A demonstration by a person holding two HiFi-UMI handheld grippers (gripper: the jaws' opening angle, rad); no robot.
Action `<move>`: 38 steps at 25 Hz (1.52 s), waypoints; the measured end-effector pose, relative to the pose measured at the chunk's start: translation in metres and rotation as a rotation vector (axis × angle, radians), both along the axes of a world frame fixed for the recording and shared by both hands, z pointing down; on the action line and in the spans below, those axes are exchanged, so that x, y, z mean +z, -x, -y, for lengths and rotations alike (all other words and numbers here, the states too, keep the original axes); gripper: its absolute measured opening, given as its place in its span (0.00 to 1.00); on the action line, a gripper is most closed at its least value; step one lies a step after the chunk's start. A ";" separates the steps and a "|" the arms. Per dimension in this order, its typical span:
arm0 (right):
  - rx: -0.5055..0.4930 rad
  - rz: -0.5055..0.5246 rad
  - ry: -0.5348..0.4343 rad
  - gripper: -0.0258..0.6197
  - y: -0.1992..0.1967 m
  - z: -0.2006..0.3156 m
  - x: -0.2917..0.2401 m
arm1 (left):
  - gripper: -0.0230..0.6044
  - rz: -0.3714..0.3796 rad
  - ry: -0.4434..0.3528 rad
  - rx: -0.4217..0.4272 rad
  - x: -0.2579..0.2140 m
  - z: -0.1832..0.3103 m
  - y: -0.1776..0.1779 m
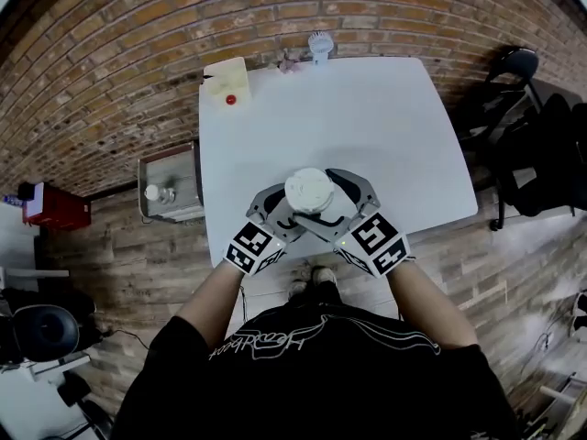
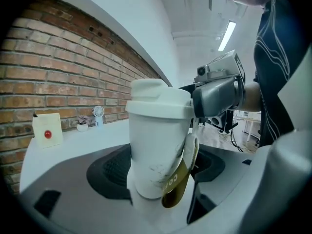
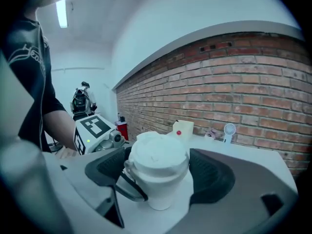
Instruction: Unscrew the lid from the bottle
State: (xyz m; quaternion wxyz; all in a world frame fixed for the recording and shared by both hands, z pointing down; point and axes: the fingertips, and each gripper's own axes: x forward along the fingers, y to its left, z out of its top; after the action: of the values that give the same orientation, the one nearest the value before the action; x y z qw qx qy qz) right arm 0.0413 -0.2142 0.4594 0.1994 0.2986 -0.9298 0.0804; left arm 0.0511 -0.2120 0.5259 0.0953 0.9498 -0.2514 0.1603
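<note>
A white bottle (image 2: 157, 150) with a white screw lid (image 1: 309, 189) stands near the front edge of the white table (image 1: 367, 126). A brown-and-white carry strap (image 2: 179, 182) hangs at its side. My left gripper (image 1: 290, 213) is shut on the bottle's body, low down, with its pads against the sides (image 2: 161, 175). My right gripper (image 1: 332, 205) sits higher, at lid level. In the right gripper view its jaws (image 3: 158, 172) stand open around the lid (image 3: 158, 156), with a thin gap at the right pad. The left gripper's marker cube (image 3: 92, 129) shows behind.
A cream card with a red dot (image 1: 229, 85) and a small white fan (image 1: 318, 44) stand at the table's far edge by the brick wall. A grey side stand with a small bottle (image 1: 170, 189) is left of the table, a dark chair (image 1: 514, 71) right.
</note>
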 end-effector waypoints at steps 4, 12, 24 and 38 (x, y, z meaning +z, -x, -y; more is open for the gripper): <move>0.040 -0.042 -0.016 0.65 -0.003 0.002 0.004 | 0.61 -0.008 -0.007 -0.002 0.001 0.002 -0.001; 0.040 -0.075 -0.024 0.64 -0.003 -0.001 0.005 | 0.61 -0.017 -0.010 -0.004 0.001 -0.001 -0.002; -0.127 -0.136 -0.012 0.63 -0.008 -0.002 0.008 | 0.61 0.005 -0.002 0.006 0.003 -0.001 -0.005; -0.721 -0.215 -0.038 0.63 -0.006 -0.005 0.010 | 0.61 0.035 0.027 -0.019 0.001 0.000 -0.002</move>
State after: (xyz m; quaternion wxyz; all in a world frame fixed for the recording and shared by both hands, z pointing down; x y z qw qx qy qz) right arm 0.0470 -0.2095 0.4696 0.3058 -0.0376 -0.9503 -0.0438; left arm 0.0534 -0.2124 0.5273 0.1050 0.9431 -0.2597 0.1794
